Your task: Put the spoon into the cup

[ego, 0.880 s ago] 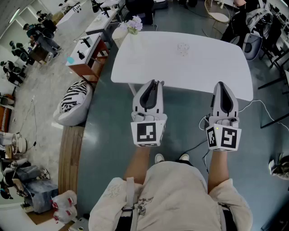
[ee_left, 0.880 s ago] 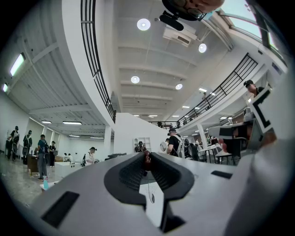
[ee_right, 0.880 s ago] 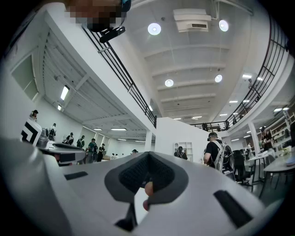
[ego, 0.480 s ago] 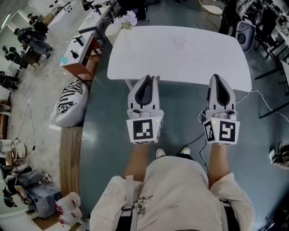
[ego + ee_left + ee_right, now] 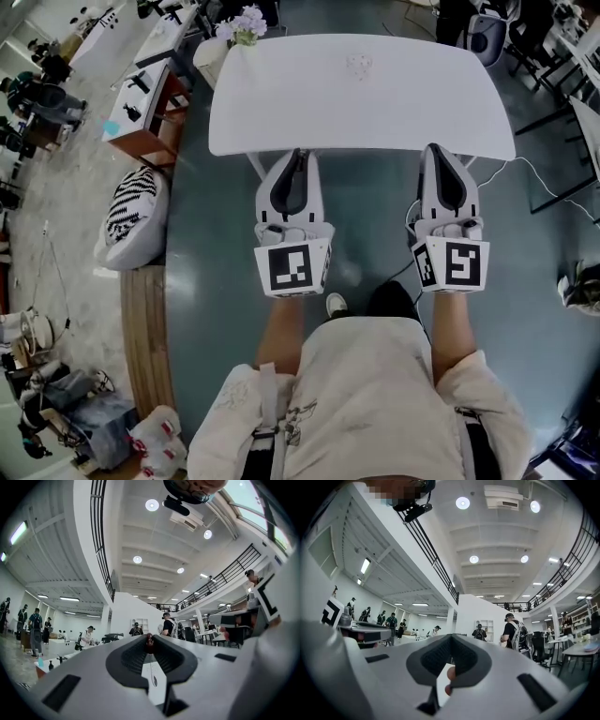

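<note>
Closest to the camera, at the lower centre of the head view, is the person's light shirt [image 5: 366,394]. Both forearms reach toward the top of the frame over the dark floor [image 5: 211,281]. One shoe [image 5: 335,304] shows between them.

The left gripper [image 5: 298,155] sits left of centre and the right gripper [image 5: 435,150] right of centre. They are parallel and well apart. Each carries its marker cube at the near end. Both sets of tips overlap the near edge of the white surface [image 5: 412,103].

In the left gripper view the jaws are together and the tips meet at one point. A small dark reddish spot sits at that point, and what it is cannot be told. A thin dark line ending in a small oval shows in the gap below the tips, also unidentified.

In the right gripper view the jaws are likewise together at the tips, with no identifiable thing between them.

The surface looks bare apart from a faint small mark [image 5: 359,64] near its far middle. Whether this mark is the cup or the spoon cannot be told. Neither is recognisable in any view.

Farther out:
- a striped cushion [image 5: 127,211] lies on the floor at the left
- a white cable [image 5: 539,178] trails at the right
- pale flowers [image 5: 246,23] stand beyond the surface's upper-left corner

Both gripper views show people standing in the hall behind.
</note>
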The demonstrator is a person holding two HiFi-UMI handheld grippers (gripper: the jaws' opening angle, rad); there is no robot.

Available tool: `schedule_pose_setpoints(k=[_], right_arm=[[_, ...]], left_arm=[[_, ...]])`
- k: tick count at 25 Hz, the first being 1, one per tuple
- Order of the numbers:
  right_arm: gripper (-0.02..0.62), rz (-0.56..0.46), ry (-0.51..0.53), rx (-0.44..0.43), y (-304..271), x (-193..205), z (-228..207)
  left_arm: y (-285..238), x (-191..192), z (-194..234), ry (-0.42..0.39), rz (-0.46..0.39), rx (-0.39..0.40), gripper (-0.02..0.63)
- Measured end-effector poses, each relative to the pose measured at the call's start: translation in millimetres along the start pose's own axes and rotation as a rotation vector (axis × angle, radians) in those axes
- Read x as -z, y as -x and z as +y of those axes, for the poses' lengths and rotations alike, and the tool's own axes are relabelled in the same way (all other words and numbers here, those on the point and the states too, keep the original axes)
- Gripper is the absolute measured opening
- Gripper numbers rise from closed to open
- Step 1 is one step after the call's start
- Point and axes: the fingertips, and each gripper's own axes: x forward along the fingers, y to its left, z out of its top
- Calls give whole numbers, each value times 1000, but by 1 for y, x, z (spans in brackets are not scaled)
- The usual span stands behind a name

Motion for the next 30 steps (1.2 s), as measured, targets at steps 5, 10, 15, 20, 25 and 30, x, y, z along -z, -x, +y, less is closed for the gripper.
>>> schedule_pose_setpoints(k=[5, 10, 15, 20, 25, 30], right_arm=[[-8, 28, 4, 0, 4, 5, -4], [-8, 41, -19, 4, -8, 21, -23], [-8, 44, -40, -4, -42, 39, -46], [-8, 51, -56, -17, -91, 69, -77], [-8, 72, -74, -22, -136, 84, -131], [-8, 68, -102, -20, -174, 100, -183]], left_arm=[[-3, 5, -9, 7, 24, 20, 40], [-25, 12, -19, 5, 24, 32, 40], [-64, 20, -23, -15, 39, 31, 40], [-125, 39, -27, -29, 53, 31, 40], [-193, 43, -49, -31, 66, 35, 40], [-255, 52, -69, -43, 79, 35, 40]])
